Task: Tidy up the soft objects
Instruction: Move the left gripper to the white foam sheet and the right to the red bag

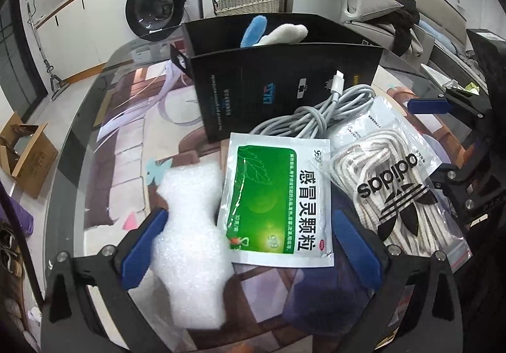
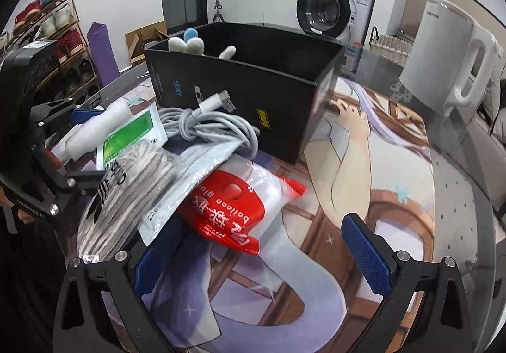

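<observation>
Your left gripper (image 1: 249, 245) hung low over the near table edge, jaws spread wide and holding nothing. The green sachet (image 1: 278, 198) lay flat between its pads, long axis running near to far, overlapping the white foam piece (image 1: 189, 245) on its left. Your right gripper (image 2: 262, 255) also stood wide and empty, the red balloon packet (image 2: 227, 213) just left of centre. The black box (image 1: 284, 87) waited beyond, plush toys (image 1: 272, 32) already inside.
</observation>
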